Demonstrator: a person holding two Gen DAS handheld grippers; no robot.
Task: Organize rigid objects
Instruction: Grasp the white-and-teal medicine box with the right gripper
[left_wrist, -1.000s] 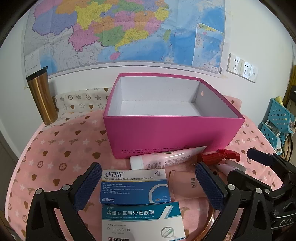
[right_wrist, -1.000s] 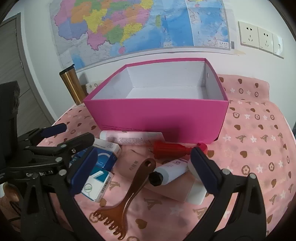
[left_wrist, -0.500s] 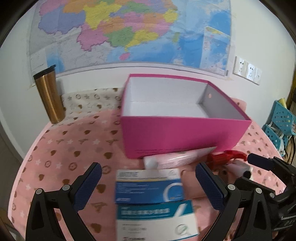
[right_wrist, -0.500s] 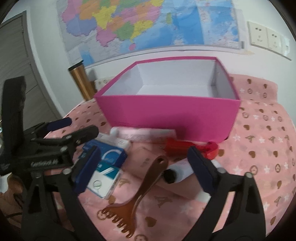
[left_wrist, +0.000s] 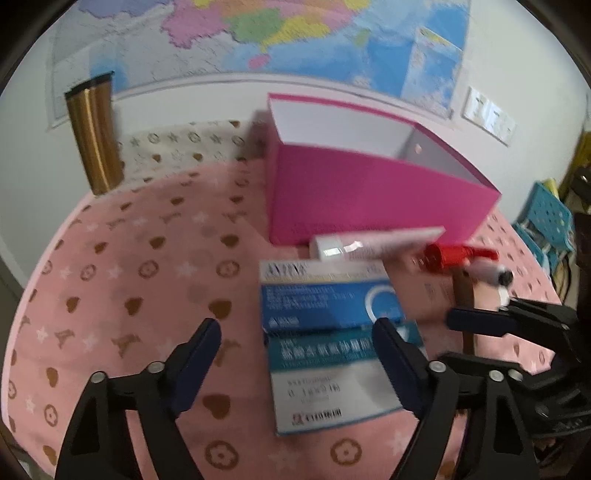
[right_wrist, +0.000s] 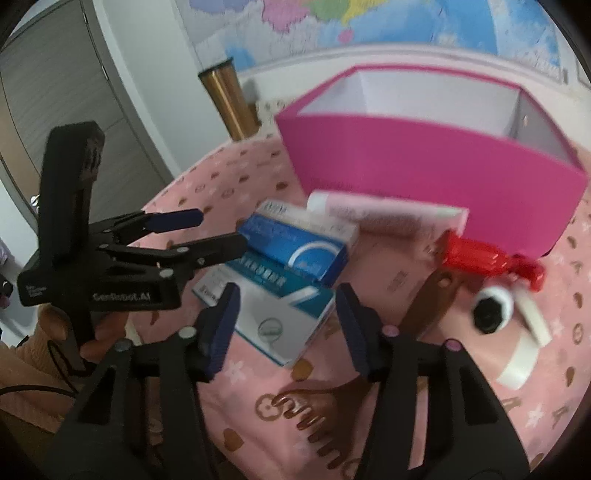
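An open pink box (left_wrist: 369, 192) (right_wrist: 436, 162) stands on the pink patterned cloth. In front of it lie a blue medicine carton (left_wrist: 325, 299) (right_wrist: 299, 251), a teal and white carton (left_wrist: 332, 380) (right_wrist: 273, 314), a pink tube (left_wrist: 380, 242) (right_wrist: 388, 214), a red spray head (left_wrist: 454, 254) (right_wrist: 487, 258), a white tube with a black cap (right_wrist: 495, 310) and a brown comb (right_wrist: 369, 369). My left gripper (left_wrist: 295, 354) is open, low over the cloth, left of the cartons. My right gripper (right_wrist: 284, 325) is open, its jaws on either side of the teal carton.
A gold tumbler (left_wrist: 94, 136) (right_wrist: 229, 99) stands at the back left by the wall. A map hangs on the wall above. A blue plastic basket (left_wrist: 546, 218) is off the table's right side. A grey door (right_wrist: 74, 92) is at the left.
Both grippers have swung left and dropped lower. The right gripper has come from the comb over to the teal carton. The objects have not moved.
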